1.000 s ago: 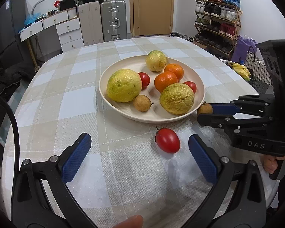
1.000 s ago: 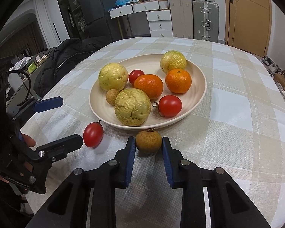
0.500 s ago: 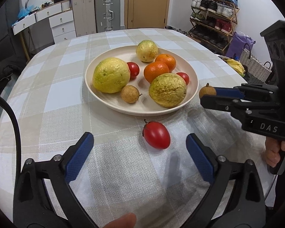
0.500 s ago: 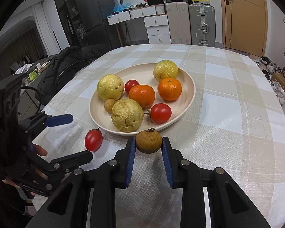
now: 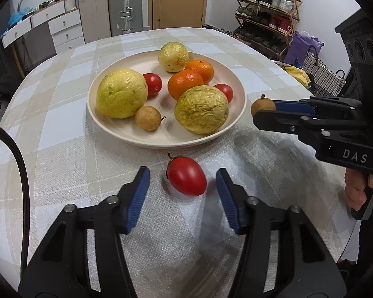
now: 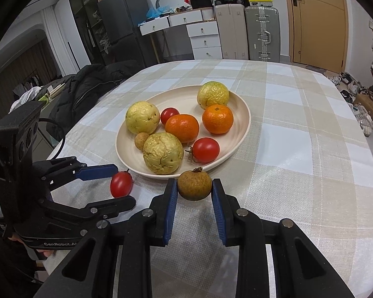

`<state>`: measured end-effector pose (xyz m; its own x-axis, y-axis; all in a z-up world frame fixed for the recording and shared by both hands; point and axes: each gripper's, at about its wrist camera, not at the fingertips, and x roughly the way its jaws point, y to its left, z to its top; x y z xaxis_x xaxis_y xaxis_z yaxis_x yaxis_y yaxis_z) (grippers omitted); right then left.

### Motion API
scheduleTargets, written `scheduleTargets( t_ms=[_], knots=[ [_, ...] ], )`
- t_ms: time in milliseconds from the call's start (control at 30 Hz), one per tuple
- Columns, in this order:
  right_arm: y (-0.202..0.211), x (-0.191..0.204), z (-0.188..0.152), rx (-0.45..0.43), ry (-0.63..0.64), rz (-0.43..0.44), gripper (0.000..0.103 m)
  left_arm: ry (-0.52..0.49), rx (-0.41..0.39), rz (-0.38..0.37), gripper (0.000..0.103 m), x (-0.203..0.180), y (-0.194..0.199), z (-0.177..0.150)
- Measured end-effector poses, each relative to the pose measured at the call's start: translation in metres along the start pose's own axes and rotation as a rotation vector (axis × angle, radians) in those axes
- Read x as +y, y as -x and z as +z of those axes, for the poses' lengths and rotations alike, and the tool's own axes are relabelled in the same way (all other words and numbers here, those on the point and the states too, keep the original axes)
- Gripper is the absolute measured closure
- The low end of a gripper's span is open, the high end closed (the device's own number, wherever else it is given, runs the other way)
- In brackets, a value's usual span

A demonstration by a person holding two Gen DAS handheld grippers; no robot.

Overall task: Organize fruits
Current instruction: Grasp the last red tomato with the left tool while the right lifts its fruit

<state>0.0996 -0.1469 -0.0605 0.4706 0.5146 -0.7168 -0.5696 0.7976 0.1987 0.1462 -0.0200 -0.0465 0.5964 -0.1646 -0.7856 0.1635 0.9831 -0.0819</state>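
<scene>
- Domestic room: suitcases and drawers against the far wall, shoe rack at the side; checked cloth over a round table [image 5: 49, 134].
- Right tongs [image 6: 194, 190]: clamped on a small brown longan-type fruit [image 6: 194, 185], pads touching both its sides. Shadow on the cloth below it suggests it's off the table. A second ago it sat low against the cloth at the plate's edge, so it has been lifted.
- In the left wrist view the same fruit hangs just outside the plate rim at about 3 o'clock of the plate.
- Left tongs [image 5: 182, 191]: apart, but much narrower than half a second ago. They now straddle the loose red tomato [image 5: 186, 175], with a gap on each side and no contact.
- Tomato lies on the cloth just beside the plate's near rim, about 6 o'clock.
- Plate [image 5: 107, 129] holds three wrinkled yellow fruits, two oranges, two tomatoes and one small brown fruit.
- Read: both strays are being handled at once. Right one only needs carrying over the rim; left one needs the close finished, then a lift.
- Risk: the tomato is smooth and oval, so it may squirt out if the pads land off-centre.
</scene>
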Motion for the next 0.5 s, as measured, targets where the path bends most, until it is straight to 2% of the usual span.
scheduleTargets(
  t_ms=[167, 500],
  knots=[
    [0.0003, -0.0003, 0.0000, -0.001, -0.001, 0.001, 0.074, 0.006, -0.004, -0.020, 0.075, 0.0031, 0.0014, -0.0004],
    [0.0018, -0.0006, -0.0008, -0.005, -0.002, 0.003, 0.074, 0.008, -0.021, -0.049, 0.076, 0.0063, 0.0077, -0.0034]
  ],
)
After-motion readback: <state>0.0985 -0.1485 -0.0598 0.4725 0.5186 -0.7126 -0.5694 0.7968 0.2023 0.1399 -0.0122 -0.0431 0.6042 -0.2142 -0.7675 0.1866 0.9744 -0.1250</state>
